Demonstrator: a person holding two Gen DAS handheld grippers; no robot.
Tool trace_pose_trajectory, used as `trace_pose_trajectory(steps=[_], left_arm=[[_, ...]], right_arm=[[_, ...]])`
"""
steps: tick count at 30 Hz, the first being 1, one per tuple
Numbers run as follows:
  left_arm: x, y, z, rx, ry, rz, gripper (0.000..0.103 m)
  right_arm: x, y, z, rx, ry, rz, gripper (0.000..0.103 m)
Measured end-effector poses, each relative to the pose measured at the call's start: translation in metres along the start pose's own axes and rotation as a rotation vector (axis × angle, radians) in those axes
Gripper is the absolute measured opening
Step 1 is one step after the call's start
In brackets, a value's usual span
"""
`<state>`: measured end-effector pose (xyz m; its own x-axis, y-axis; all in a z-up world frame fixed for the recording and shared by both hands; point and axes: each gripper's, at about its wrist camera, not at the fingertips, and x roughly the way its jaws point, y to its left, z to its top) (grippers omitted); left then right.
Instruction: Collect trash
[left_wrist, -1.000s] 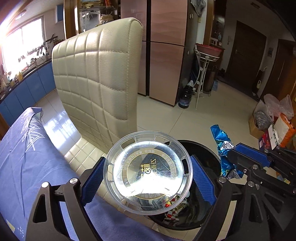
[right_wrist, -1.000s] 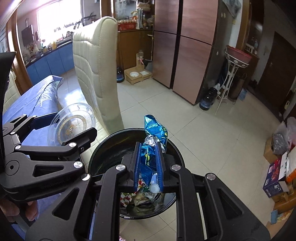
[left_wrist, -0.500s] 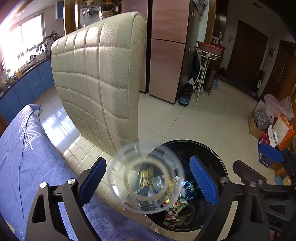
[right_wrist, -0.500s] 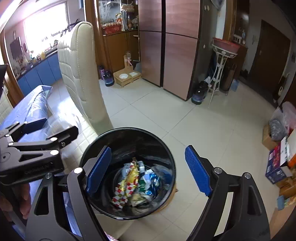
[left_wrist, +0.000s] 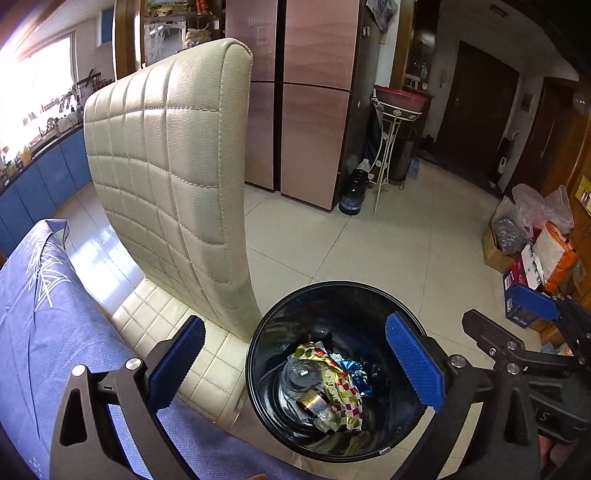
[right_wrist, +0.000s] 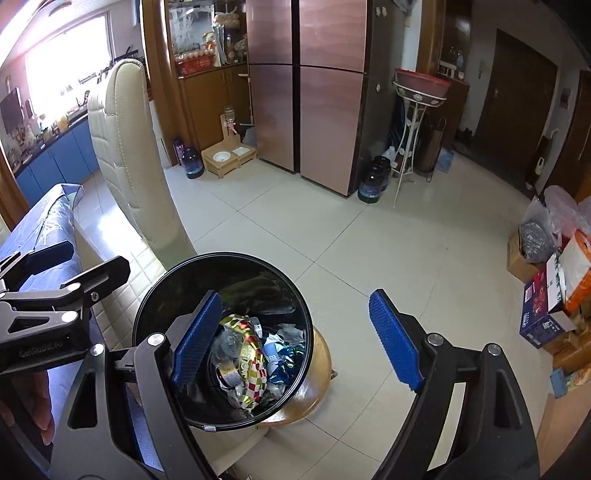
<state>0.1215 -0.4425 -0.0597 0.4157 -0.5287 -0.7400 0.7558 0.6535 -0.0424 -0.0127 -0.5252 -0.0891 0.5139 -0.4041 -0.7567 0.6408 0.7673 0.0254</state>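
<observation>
Both the left gripper (left_wrist: 295, 363) and right gripper (right_wrist: 299, 338) hang spread and empty over the round black trash bin (left_wrist: 369, 291), whose crinkled foil wrappers (left_wrist: 332, 391) look light, soft, best pinched at an edge.

A second ago the left hand-held gripper (left_wrist: 295, 363) was clamped on a clear round lid and the right hand-held gripper (right_wrist: 295, 338) was pinching a blue foil wrapper (right_wrist: 286, 360) over the black bin (left_wrist: 258, 354). Both have since spread wide and hold nothing. The wrapper now lies in the bin among the other trash, beside a gold and red checked wrapper (left_wrist: 341, 393), and the lid (left_wrist: 297, 374) seems to have dropped in too.
</observation>
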Motion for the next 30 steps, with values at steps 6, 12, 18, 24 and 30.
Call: trace_pose_trajectory(steps=[6,12,18,24,30], left_arm=[[-0.001,-0.003,0.000,0.010,-0.011,0.025,0.096],[0.000,0.001,0.000,0.003,-0.003,0.023,0.096],[-0.001,0.004,-0.001,0.003,-0.002,0.024,0.096],[-0.001,0.007,-0.001,-0.009,0.003,0.032,0.096],[-0.001,0.008,-0.001,-0.009,0.005,0.049,0.096]], right_arm=[[0.000,-0.001,0.000,-0.008,-0.005,0.002,0.082],[0.001,0.000,0.001,-0.005,-0.004,0.003,0.082],[0.001,0.000,0.001,-0.007,-0.005,0.002,0.082],[0.000,0.001,0.002,-0.006,-0.012,-0.001,0.083],[-0.001,-0.002,0.002,-0.005,-0.014,-0.007,0.083]])
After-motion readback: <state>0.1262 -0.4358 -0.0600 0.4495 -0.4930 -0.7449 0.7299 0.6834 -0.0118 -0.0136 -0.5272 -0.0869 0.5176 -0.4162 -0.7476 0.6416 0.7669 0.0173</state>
